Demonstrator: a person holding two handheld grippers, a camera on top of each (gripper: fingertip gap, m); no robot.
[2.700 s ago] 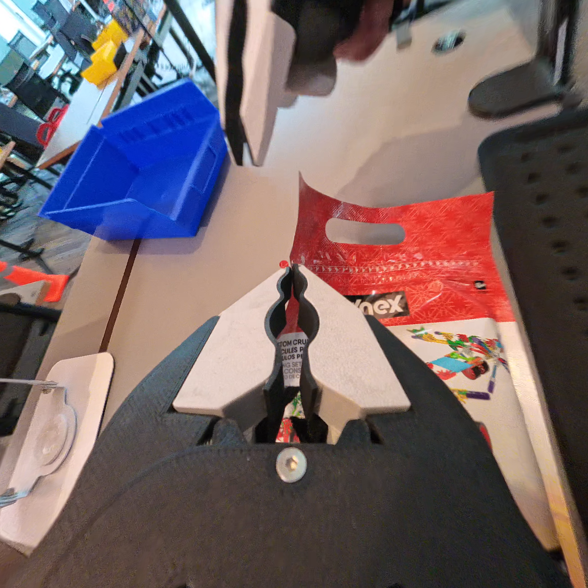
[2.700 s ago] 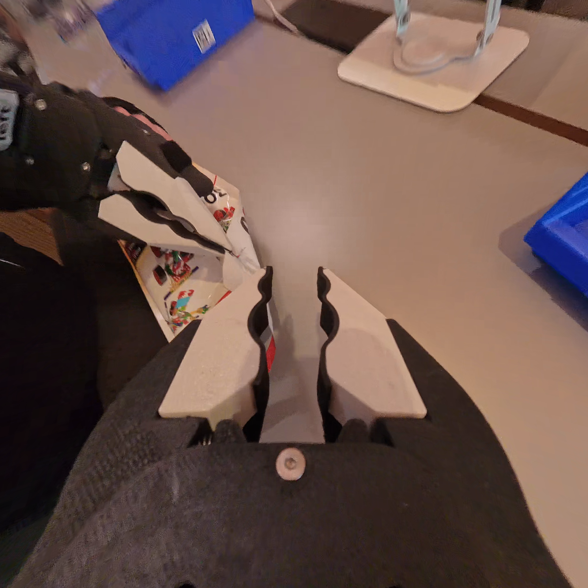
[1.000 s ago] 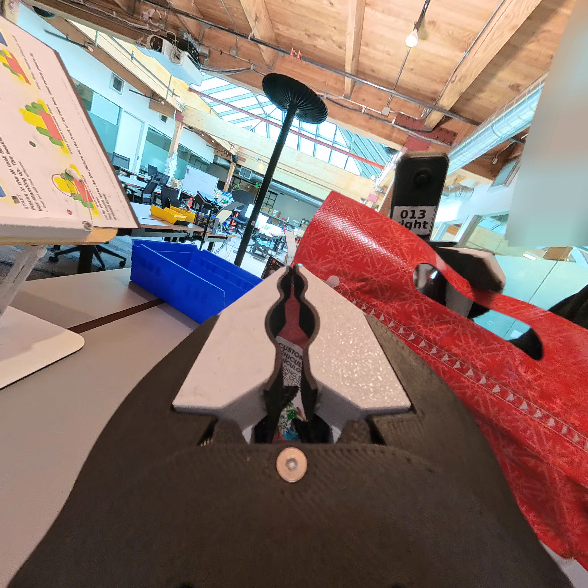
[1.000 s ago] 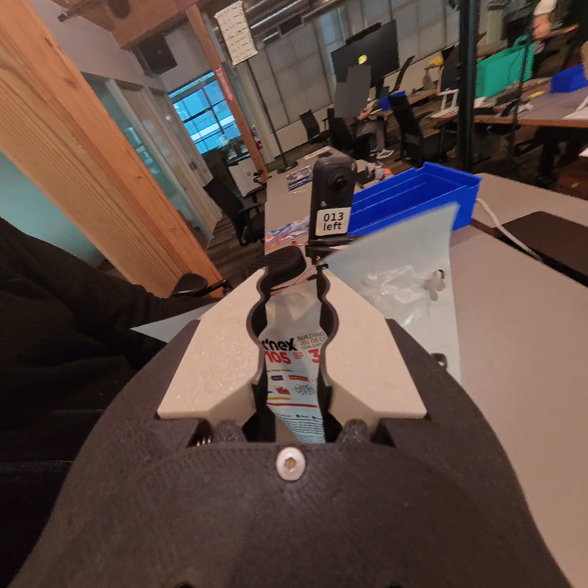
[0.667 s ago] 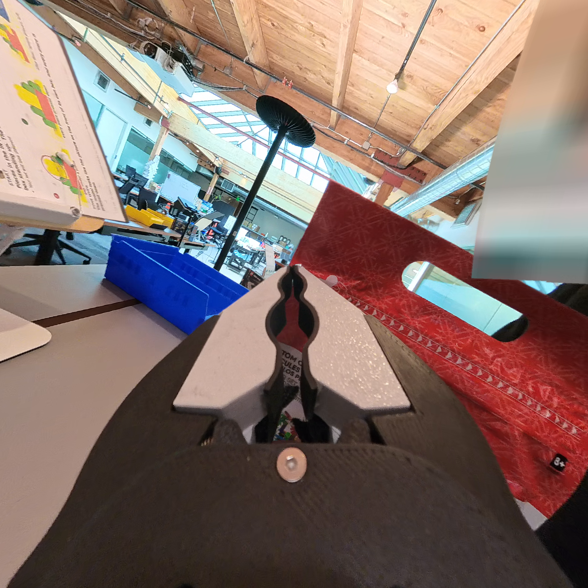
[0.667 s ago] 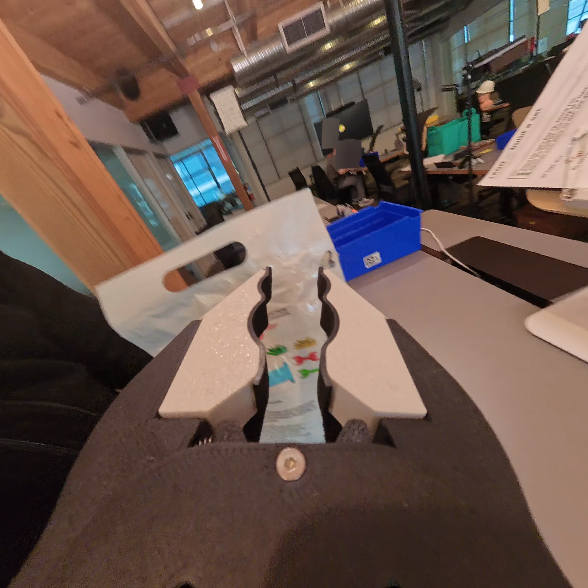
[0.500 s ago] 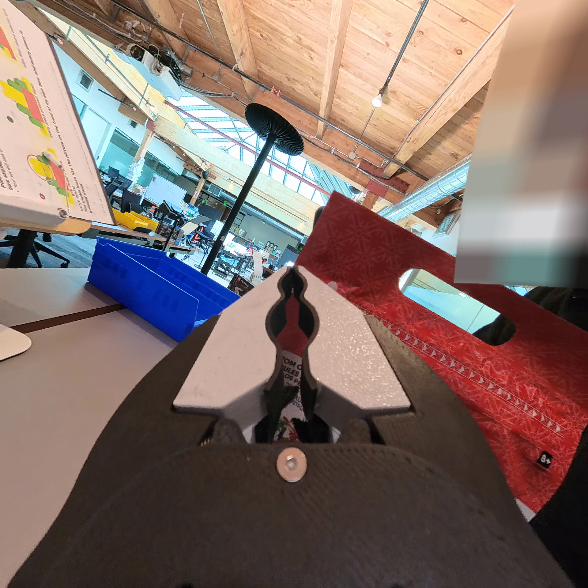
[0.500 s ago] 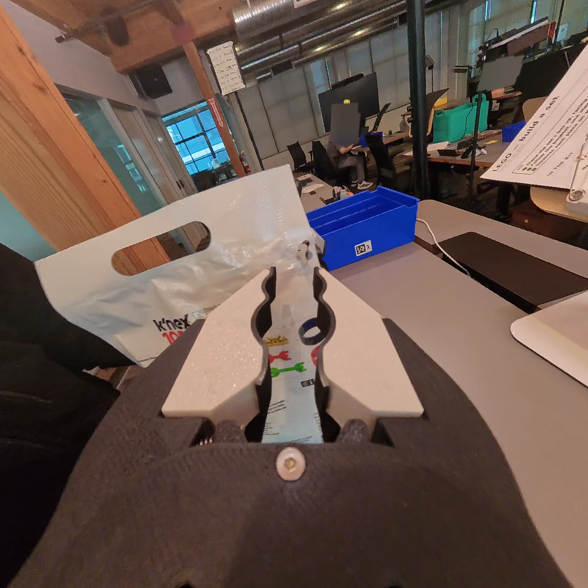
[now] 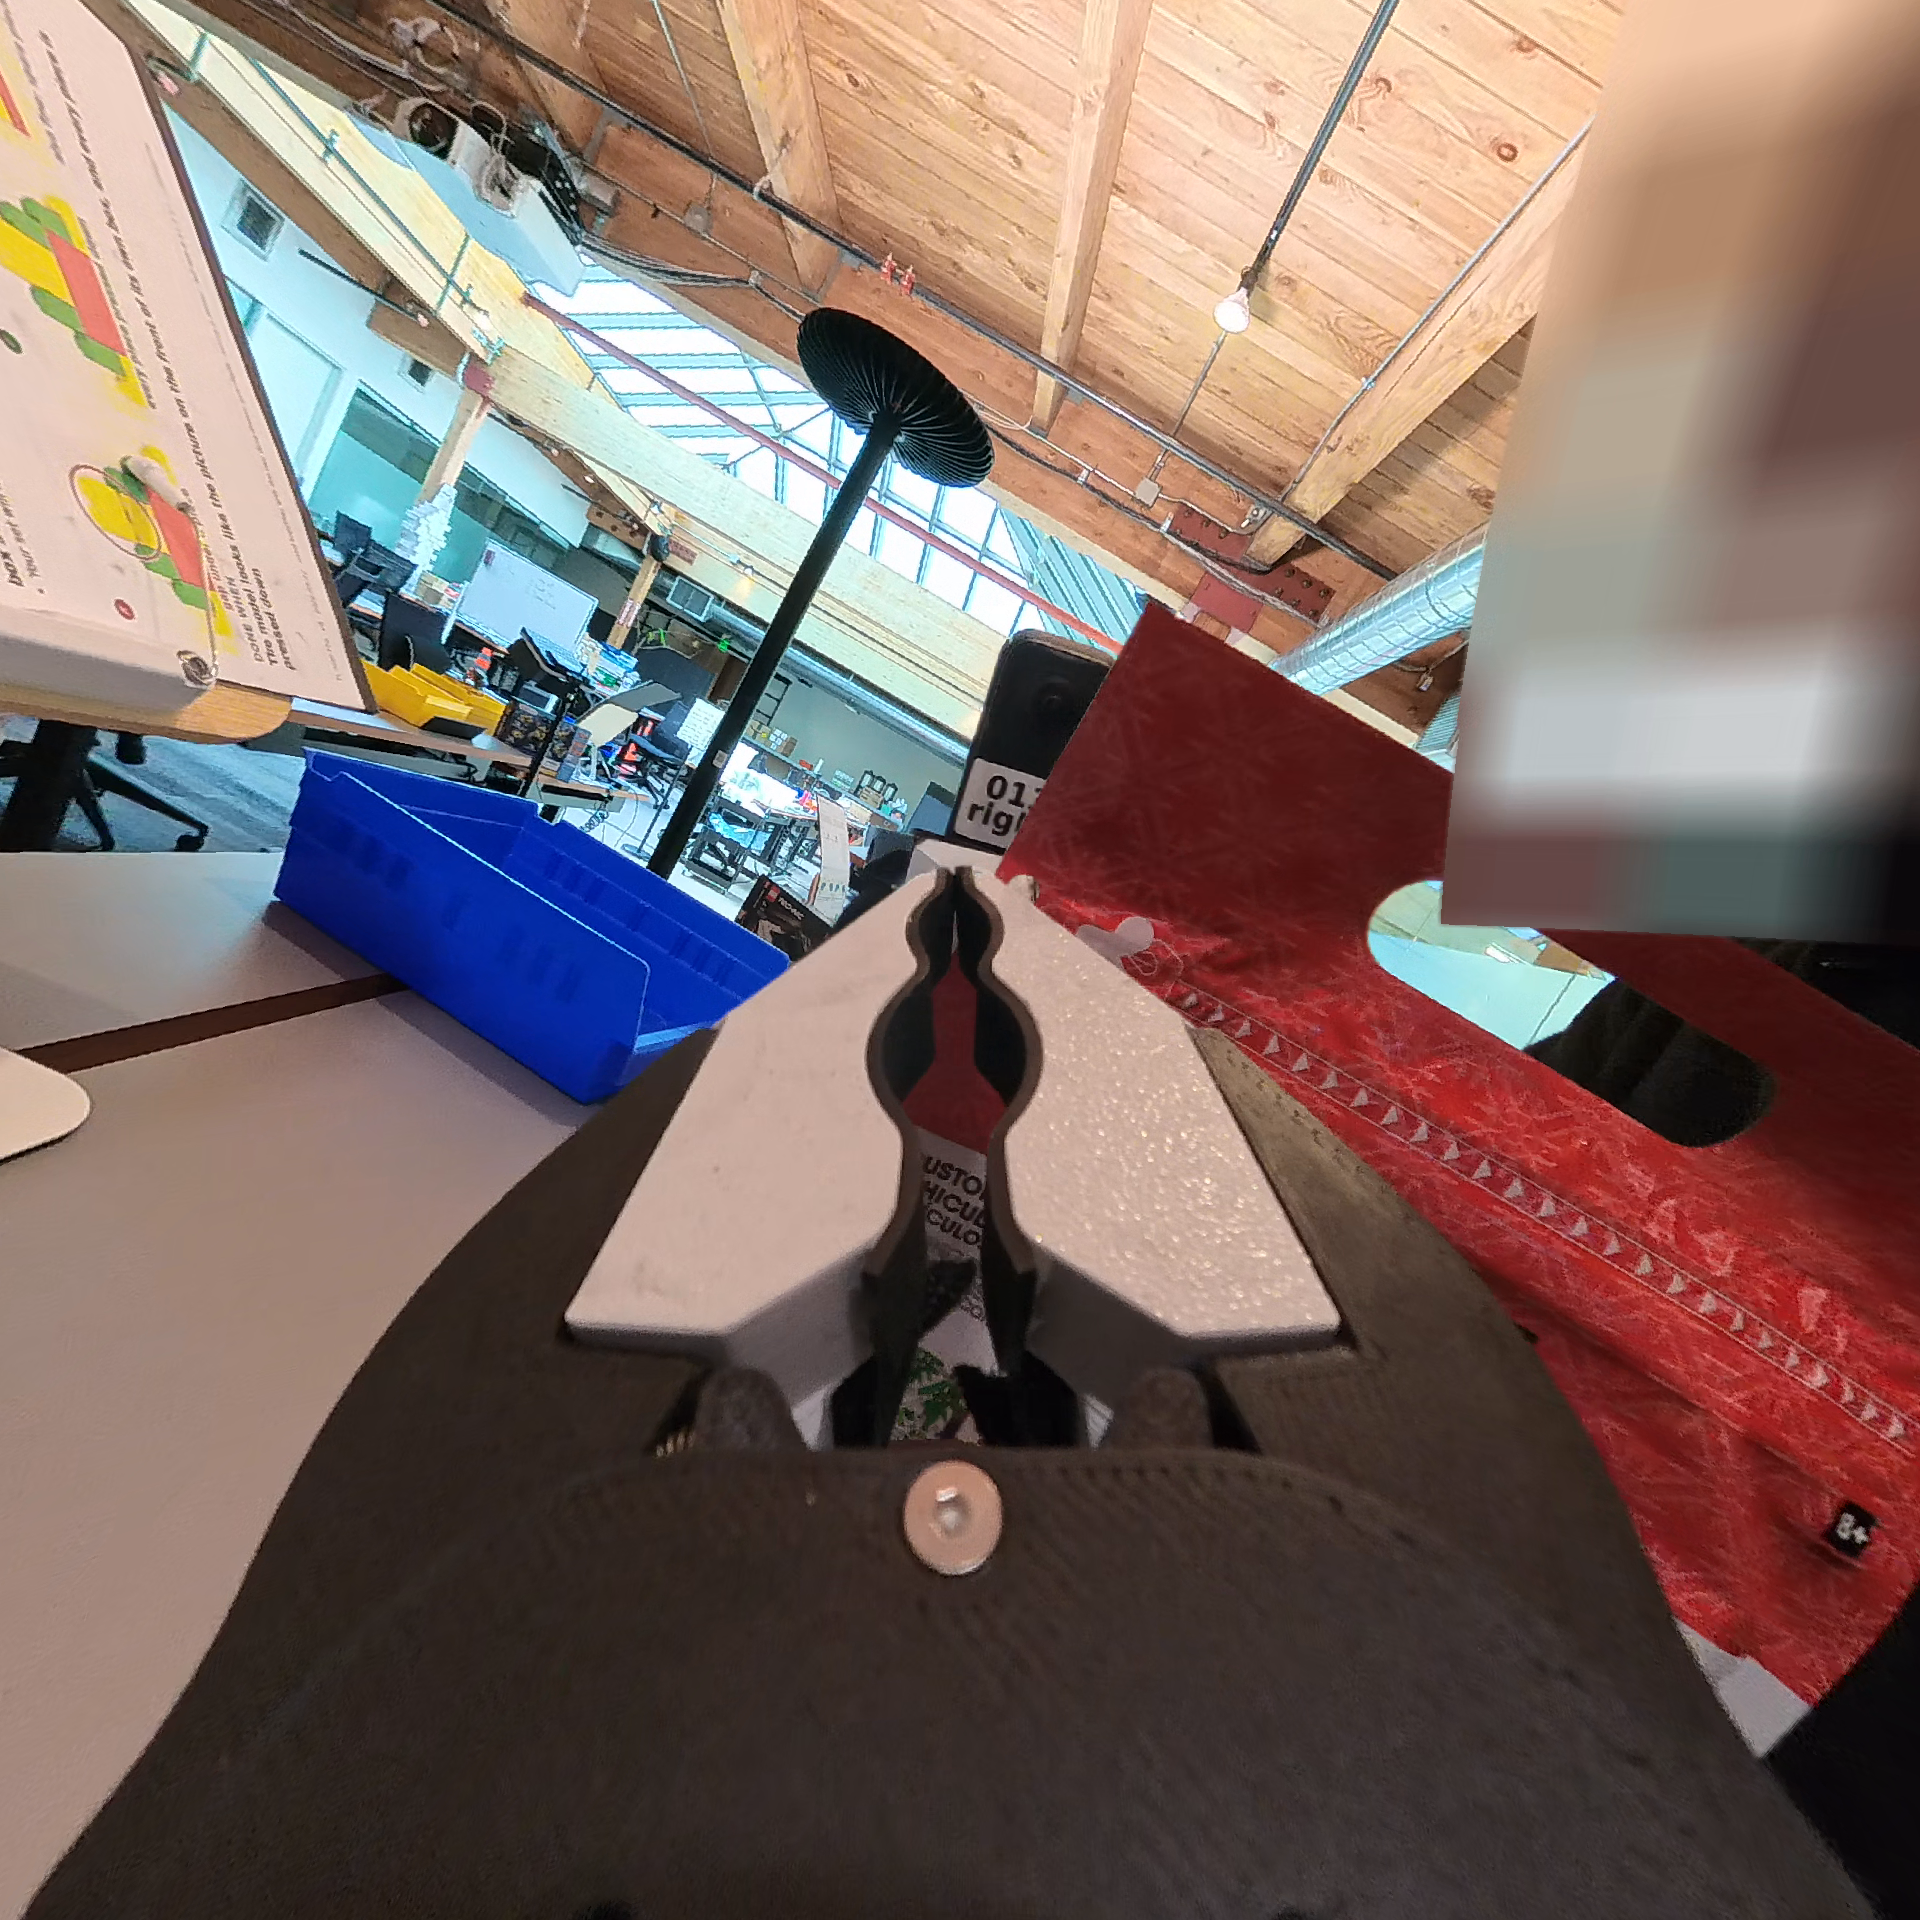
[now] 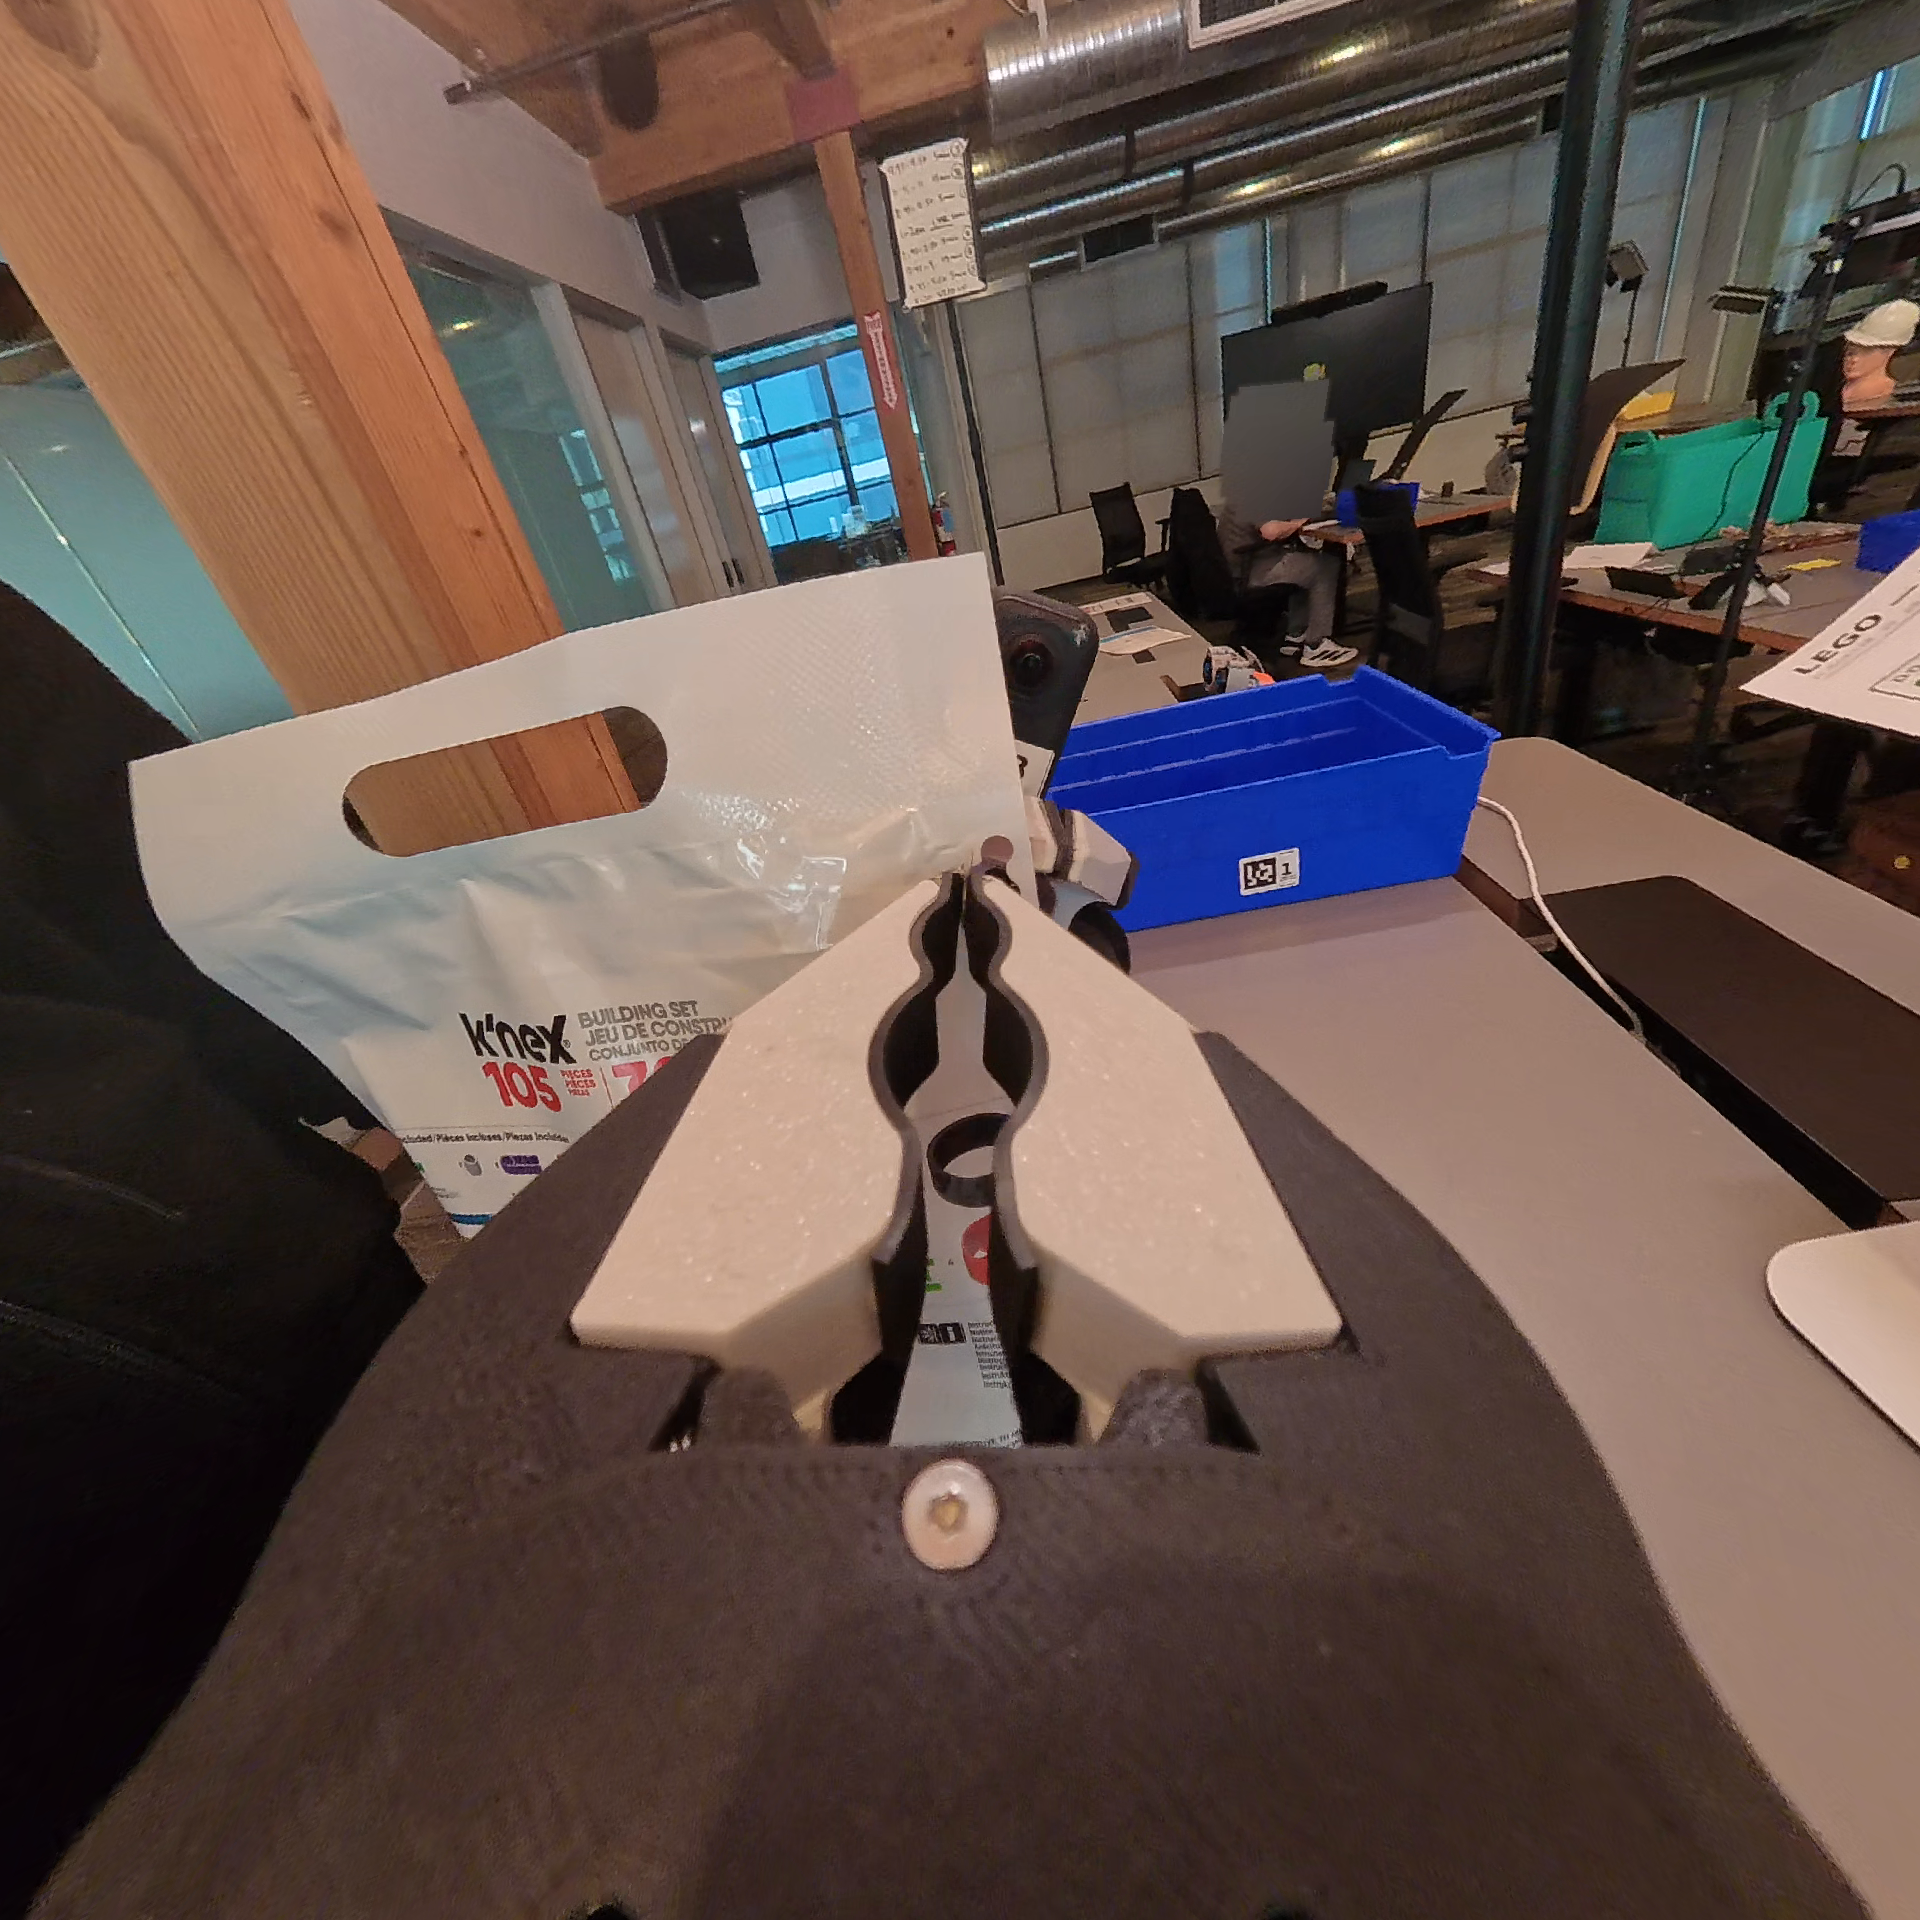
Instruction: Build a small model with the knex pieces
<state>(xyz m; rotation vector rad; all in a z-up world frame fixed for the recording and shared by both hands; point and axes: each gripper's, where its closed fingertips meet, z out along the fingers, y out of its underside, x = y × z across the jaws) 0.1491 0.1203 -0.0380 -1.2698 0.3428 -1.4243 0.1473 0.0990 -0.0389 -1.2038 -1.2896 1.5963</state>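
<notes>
1. Left wrist view: my left gripper (image 9: 956, 883) stays clenched on the bag (image 9: 1455, 1143) edge, red side showing, held above the surface (image 9: 208, 1195); blue bin (image 9: 499, 935) behind.
2. Right wrist view: right gripper (image 10: 966, 888), fingers parted a moment ago, now clamps the bag's (image 10: 623, 935) opposite white face.

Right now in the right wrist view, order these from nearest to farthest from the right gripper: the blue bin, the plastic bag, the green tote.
1. Plastic bag: gripped between the fingers of the right gripper, spreading out to the left.
2. Blue bin: on the table, ahead and to the right.
3. Green tote: far back right, on a distant desk.
</notes>
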